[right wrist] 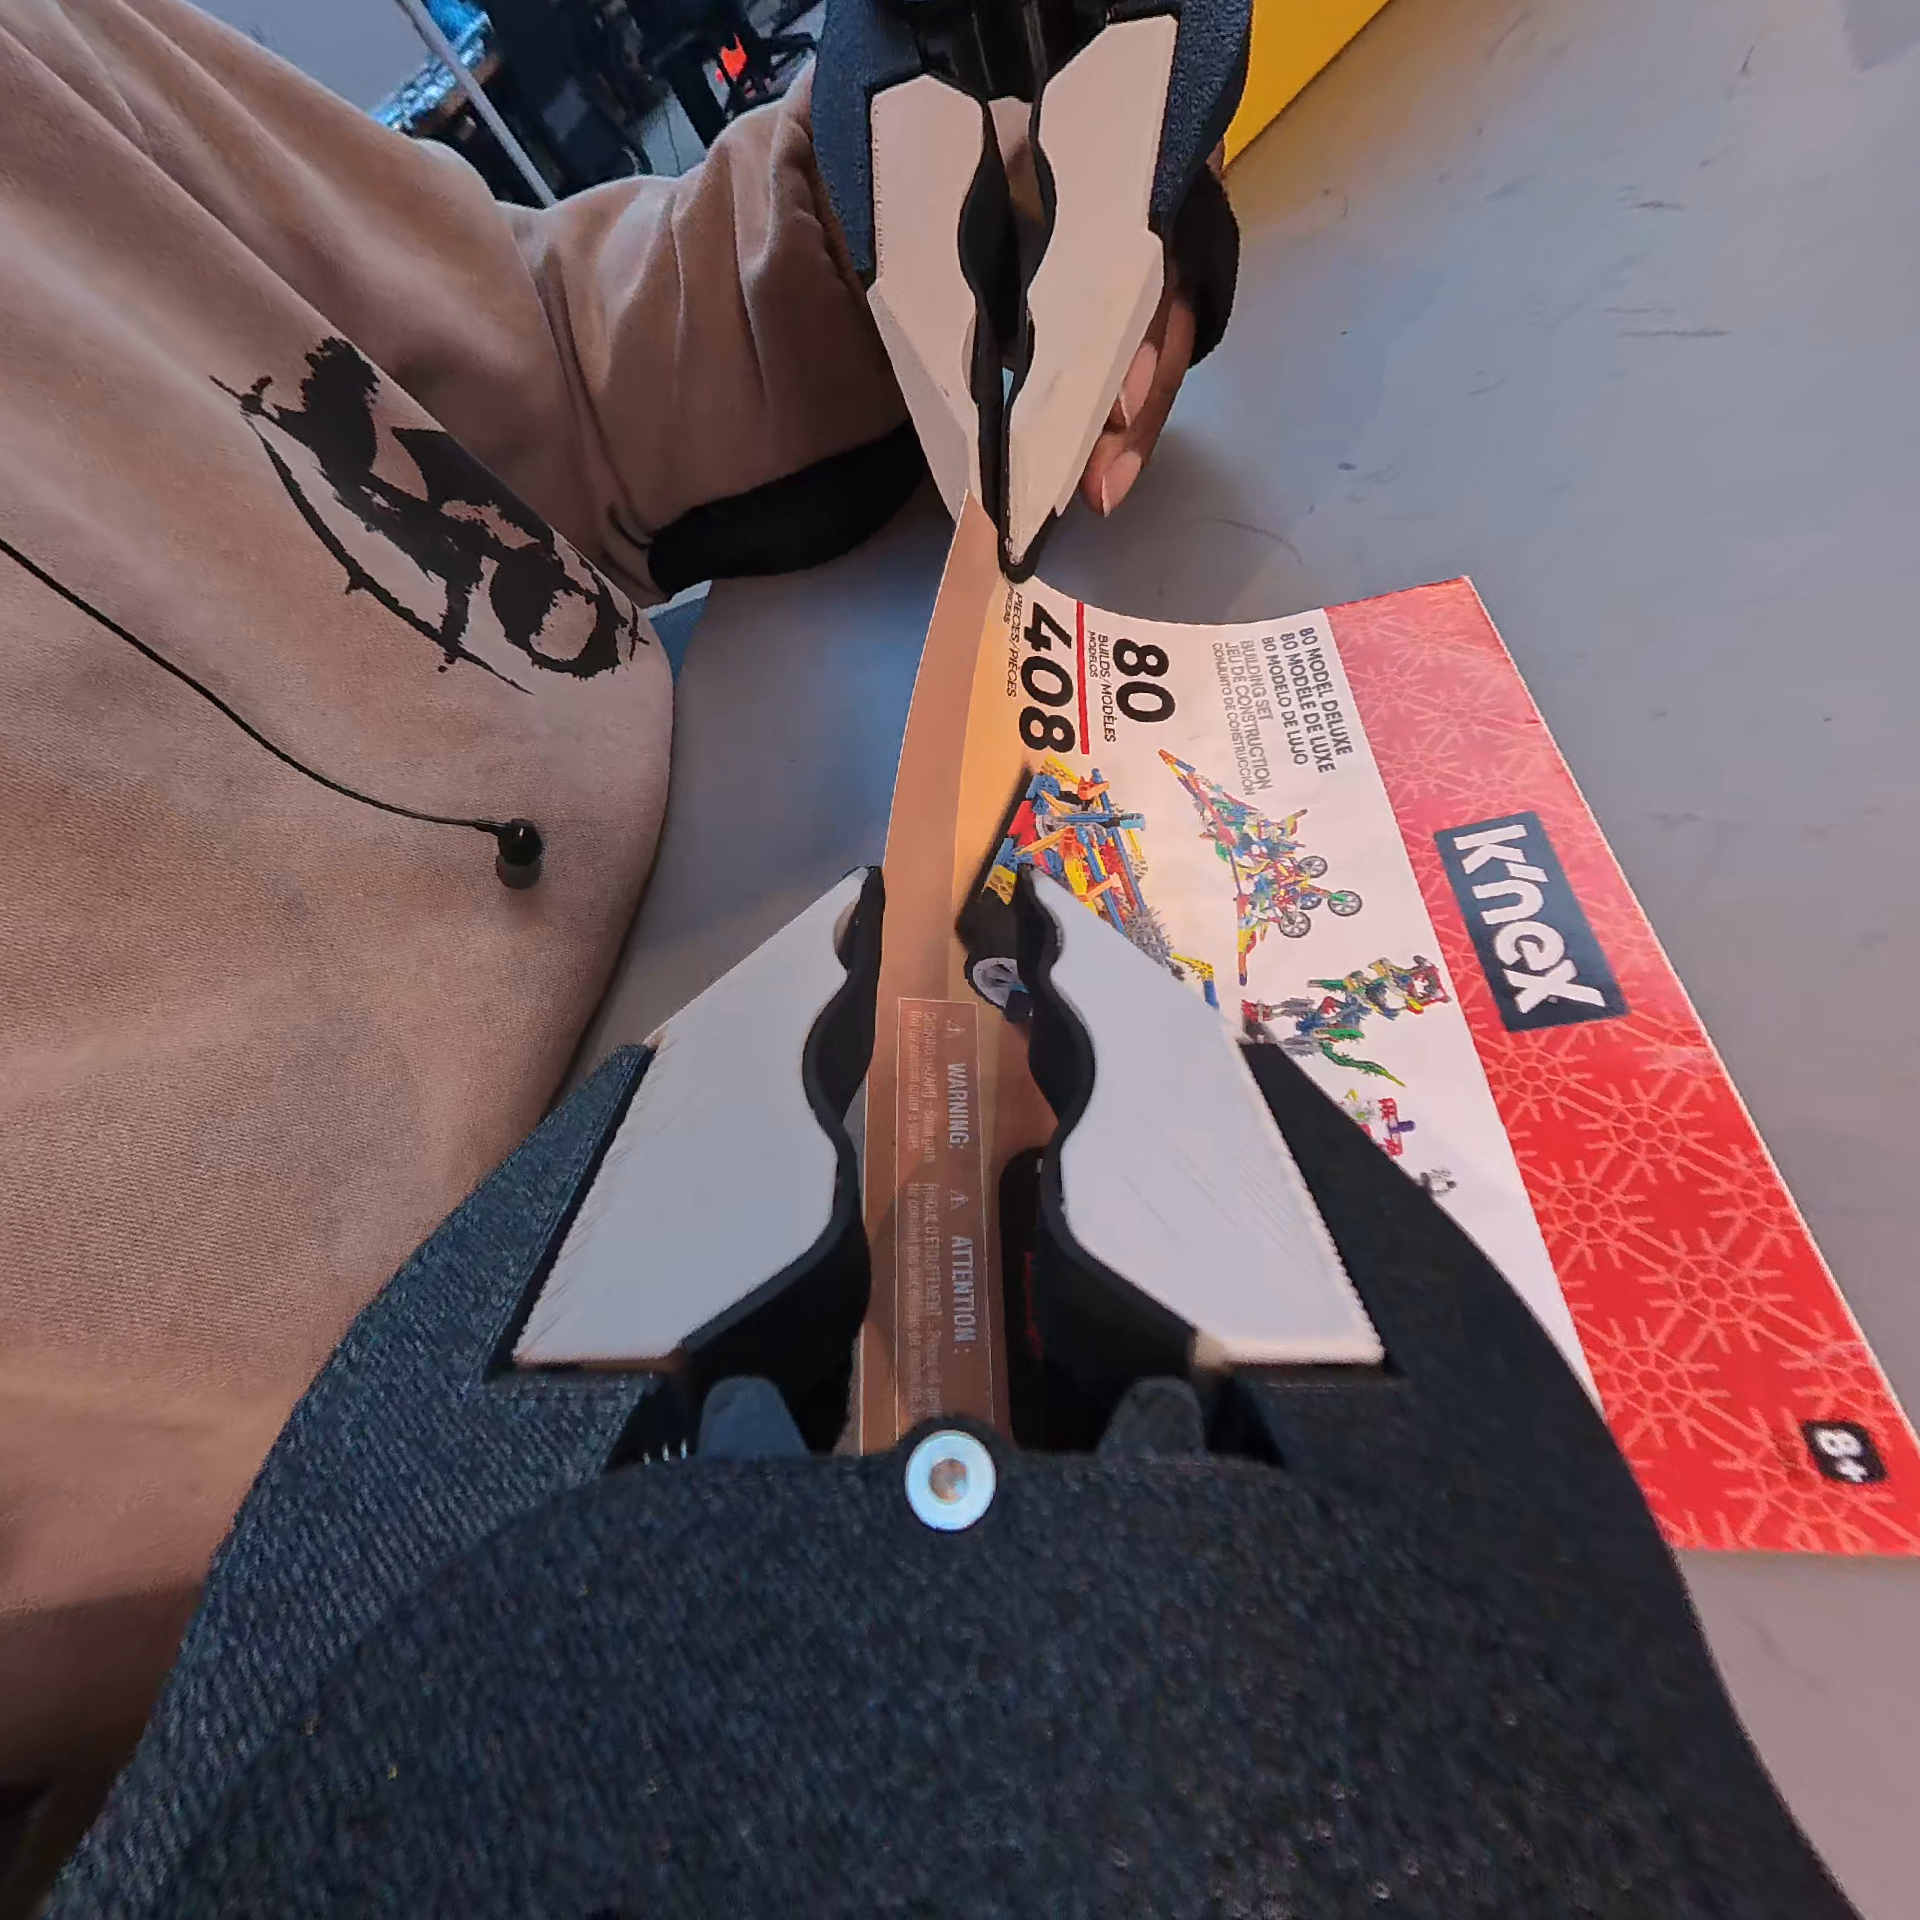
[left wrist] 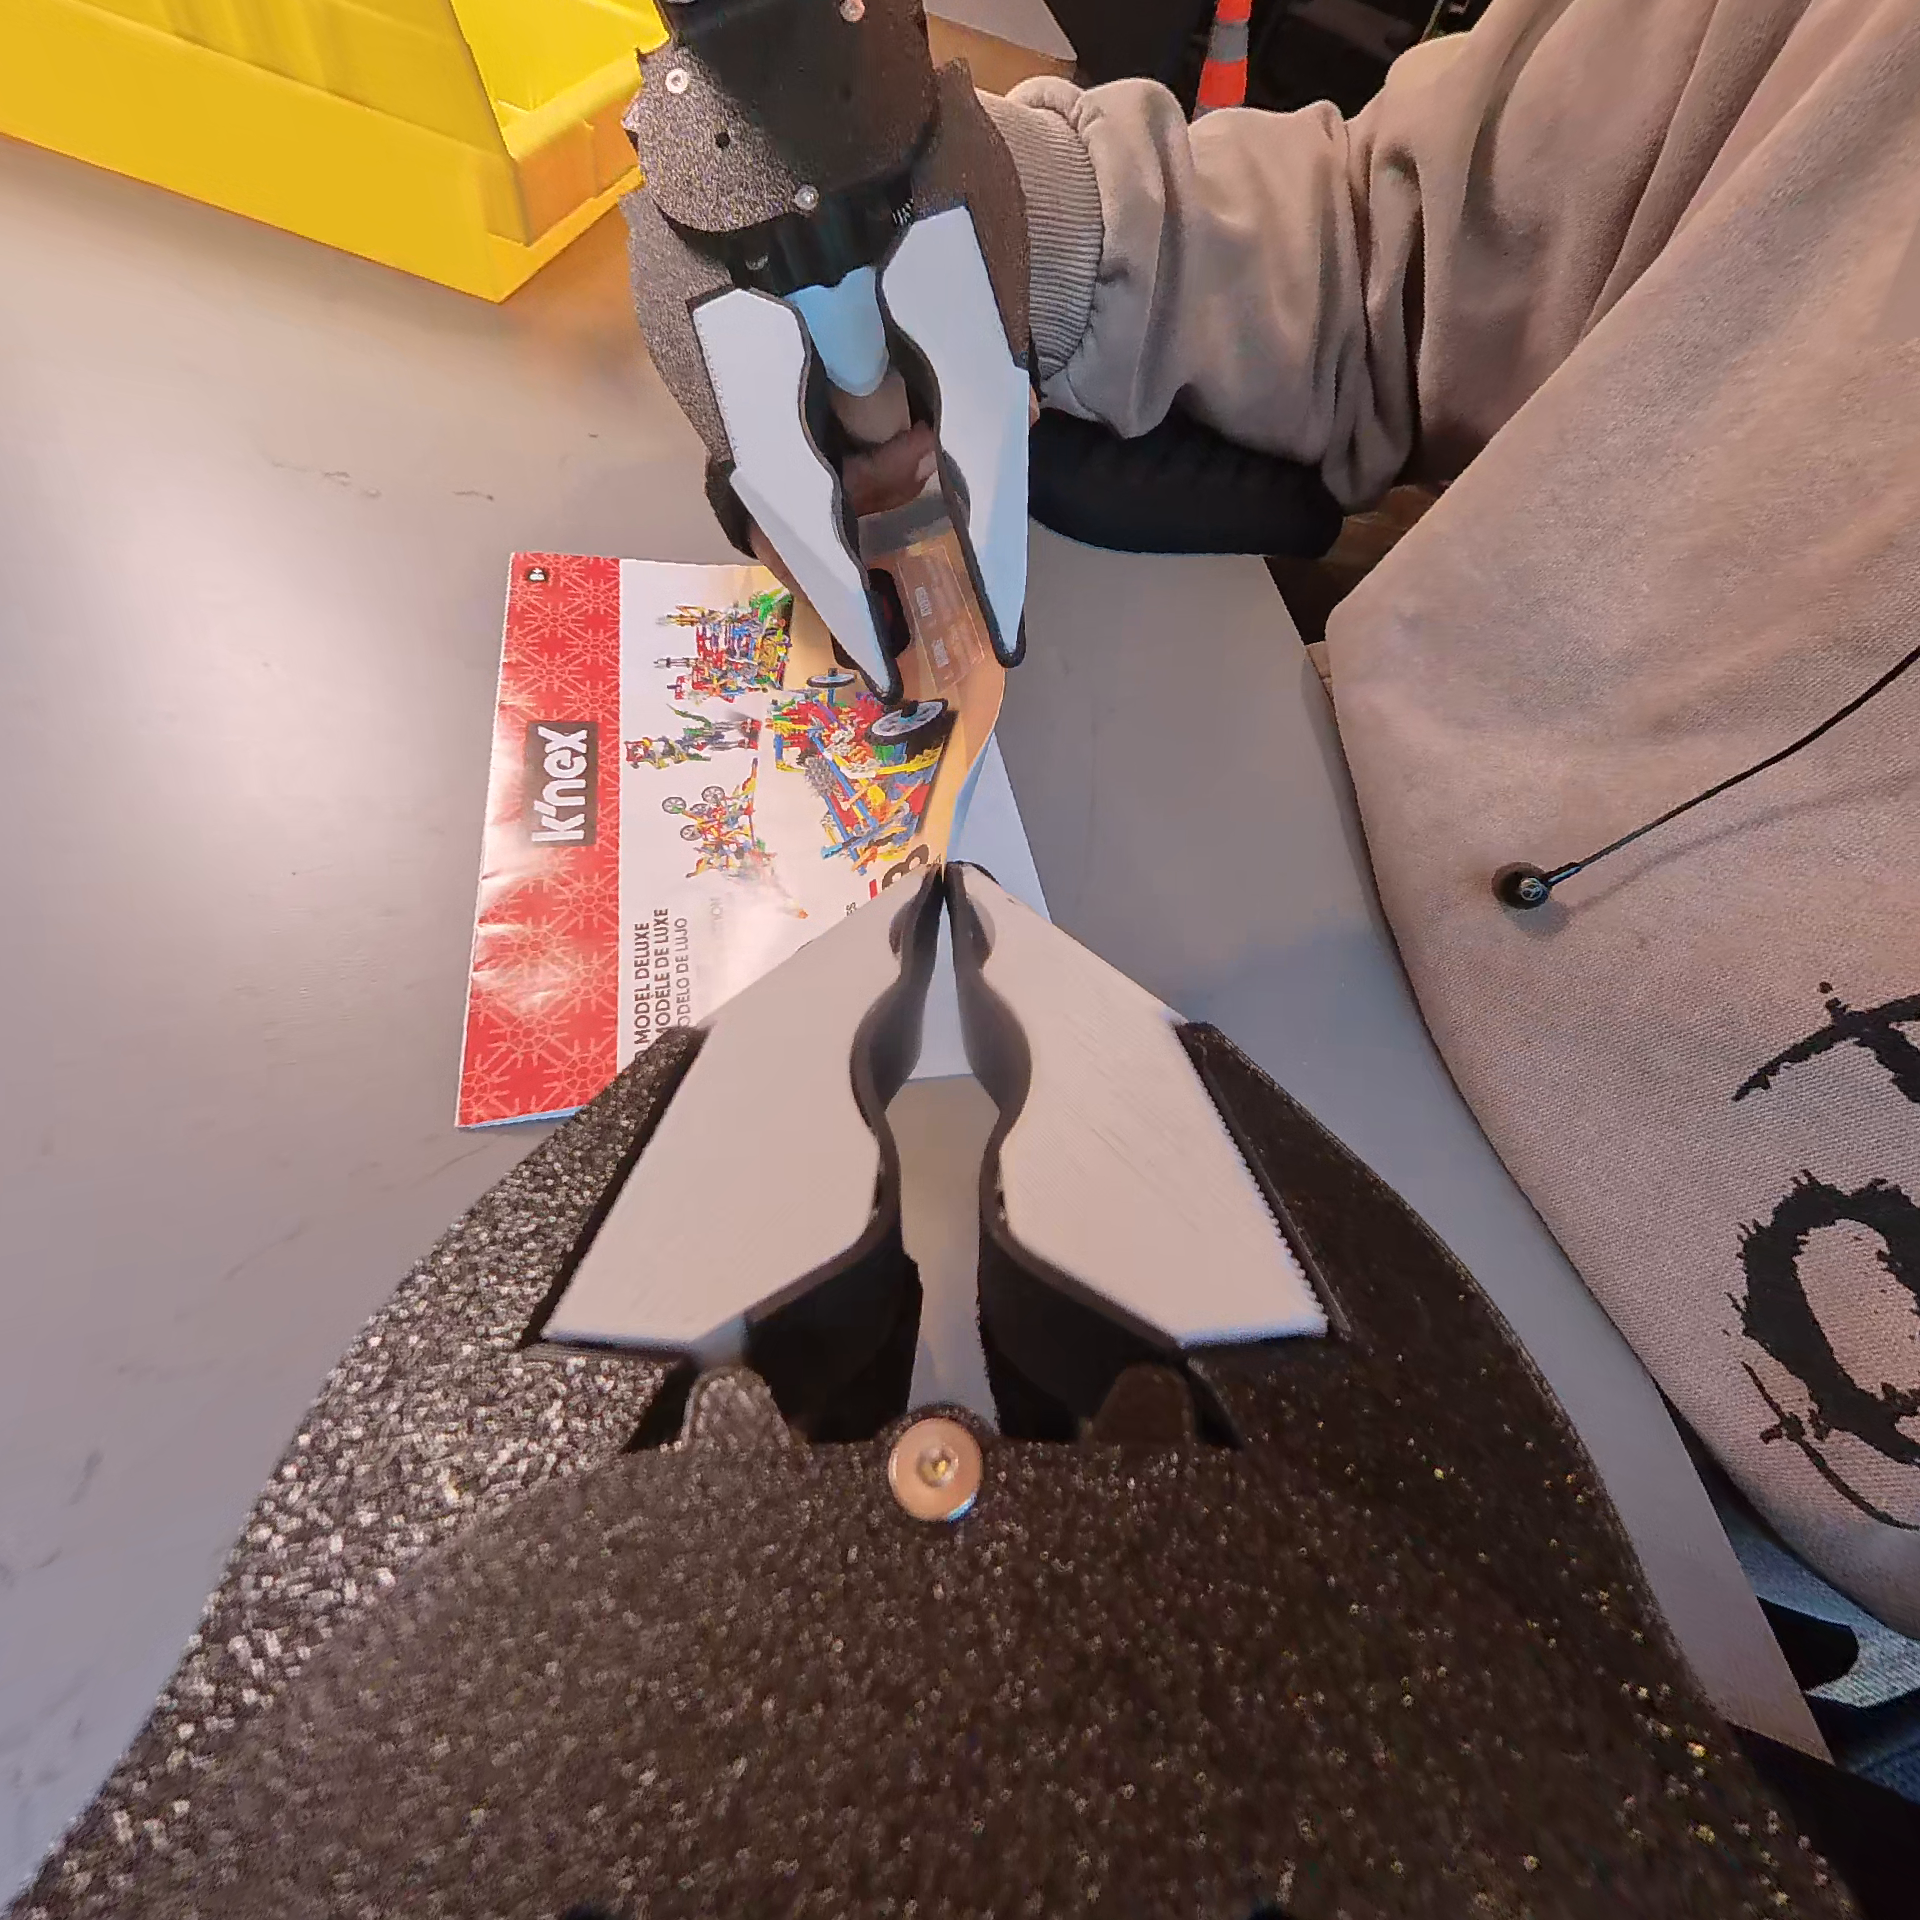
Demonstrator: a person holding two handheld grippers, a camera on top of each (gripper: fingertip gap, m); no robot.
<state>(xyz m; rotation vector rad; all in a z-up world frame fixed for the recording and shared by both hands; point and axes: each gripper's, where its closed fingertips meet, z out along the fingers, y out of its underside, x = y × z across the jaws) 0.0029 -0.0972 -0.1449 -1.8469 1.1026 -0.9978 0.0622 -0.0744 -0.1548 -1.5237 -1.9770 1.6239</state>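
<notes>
A booklet [left wrist: 582,831] with a red and white cover showing colourful toy models lies on the grey table [left wrist: 208,623]. Its cover [right wrist: 935,748] is lifted and curls upward along the edge nearest the person. My left gripper [left wrist: 943,883] is shut on the near corner of that lifted cover; it also shows in the right wrist view [right wrist: 1013,556]. My right gripper [right wrist: 945,894] is open, with the raised cover edge standing between its fingers, close to the left finger. It shows from the left wrist view [left wrist: 948,673], tips down on the booklet.
A yellow bin [left wrist: 312,135] stands at the far side of the table. A person in a beige hoodie [left wrist: 1610,520] sits close against the table's edge beside the booklet. An orange cone [left wrist: 1226,52] stands beyond. One gripper's finger ends stand about 8 cm off the other's.
</notes>
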